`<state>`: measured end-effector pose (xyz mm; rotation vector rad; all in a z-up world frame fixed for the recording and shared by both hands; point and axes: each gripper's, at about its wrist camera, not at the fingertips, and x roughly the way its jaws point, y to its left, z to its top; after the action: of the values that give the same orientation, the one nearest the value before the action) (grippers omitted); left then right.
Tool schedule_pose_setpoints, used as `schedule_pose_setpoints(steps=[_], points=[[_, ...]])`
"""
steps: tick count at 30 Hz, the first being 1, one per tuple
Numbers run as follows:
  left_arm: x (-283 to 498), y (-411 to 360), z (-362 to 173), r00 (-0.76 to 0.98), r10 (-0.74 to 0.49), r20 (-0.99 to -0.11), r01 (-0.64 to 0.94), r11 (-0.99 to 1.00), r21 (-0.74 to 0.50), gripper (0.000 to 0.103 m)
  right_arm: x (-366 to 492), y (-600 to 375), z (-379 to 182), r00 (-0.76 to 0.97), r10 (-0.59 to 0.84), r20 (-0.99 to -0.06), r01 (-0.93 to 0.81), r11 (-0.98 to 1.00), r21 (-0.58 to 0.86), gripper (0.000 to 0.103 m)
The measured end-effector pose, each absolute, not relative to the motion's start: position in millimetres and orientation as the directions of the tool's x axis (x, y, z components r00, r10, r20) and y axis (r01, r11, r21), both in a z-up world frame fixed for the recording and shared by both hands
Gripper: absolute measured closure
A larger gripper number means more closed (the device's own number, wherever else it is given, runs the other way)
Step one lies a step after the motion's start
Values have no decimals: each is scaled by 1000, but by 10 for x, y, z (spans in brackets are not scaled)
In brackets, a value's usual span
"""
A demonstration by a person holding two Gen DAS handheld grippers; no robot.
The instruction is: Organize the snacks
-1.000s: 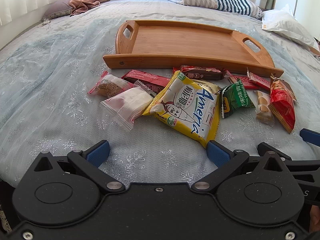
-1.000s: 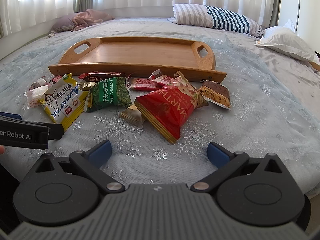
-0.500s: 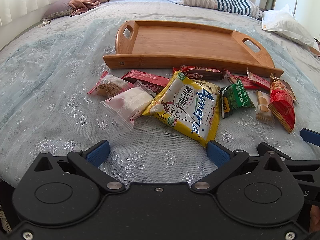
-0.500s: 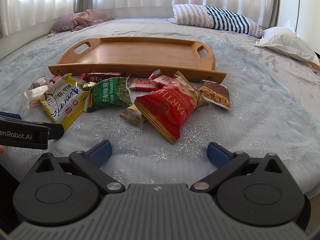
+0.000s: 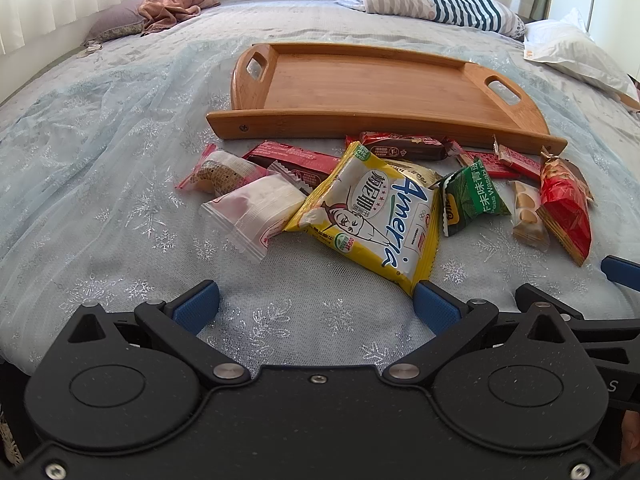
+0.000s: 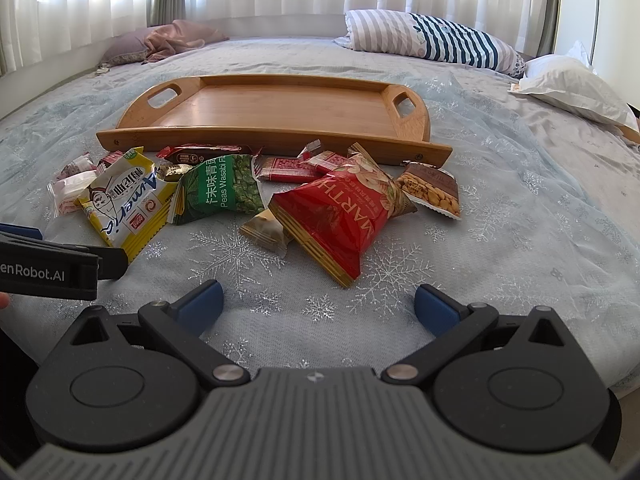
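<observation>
Several snack packets lie in a loose row on the bed in front of an empty wooden tray [image 5: 376, 84] [image 6: 280, 104]. Among them are a yellow bag [image 5: 372, 216] [image 6: 124, 204], a green wasabi-pea bag [image 5: 472, 200] [image 6: 220, 192], a red nut bag [image 5: 564, 208] [image 6: 340, 216], a pale wrapped cake [image 5: 256, 208] and a peanut packet [image 6: 432, 192]. My left gripper [image 5: 316, 306] is open and empty, just short of the yellow bag. My right gripper [image 6: 318, 304] is open and empty, just short of the red bag.
The bed has a pale blue snowflake cover [image 6: 520, 220]. A striped pillow [image 6: 440, 40] and a white pillow [image 6: 572, 84] lie at the far right, and a pink cloth [image 5: 172, 4] at the far left. The left gripper's side [image 6: 48, 268] shows at the right wrist view's left edge.
</observation>
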<state>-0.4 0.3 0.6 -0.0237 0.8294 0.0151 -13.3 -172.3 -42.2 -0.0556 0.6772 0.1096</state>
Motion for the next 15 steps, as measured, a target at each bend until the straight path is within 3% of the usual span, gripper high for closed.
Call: schedule_pose_setpoints(steps=[15], points=[[-17,-3,39,676,5,-737,-23,1000,-14,0,-134,-1724,-422,775,83,-627,-119,993,-16,0]])
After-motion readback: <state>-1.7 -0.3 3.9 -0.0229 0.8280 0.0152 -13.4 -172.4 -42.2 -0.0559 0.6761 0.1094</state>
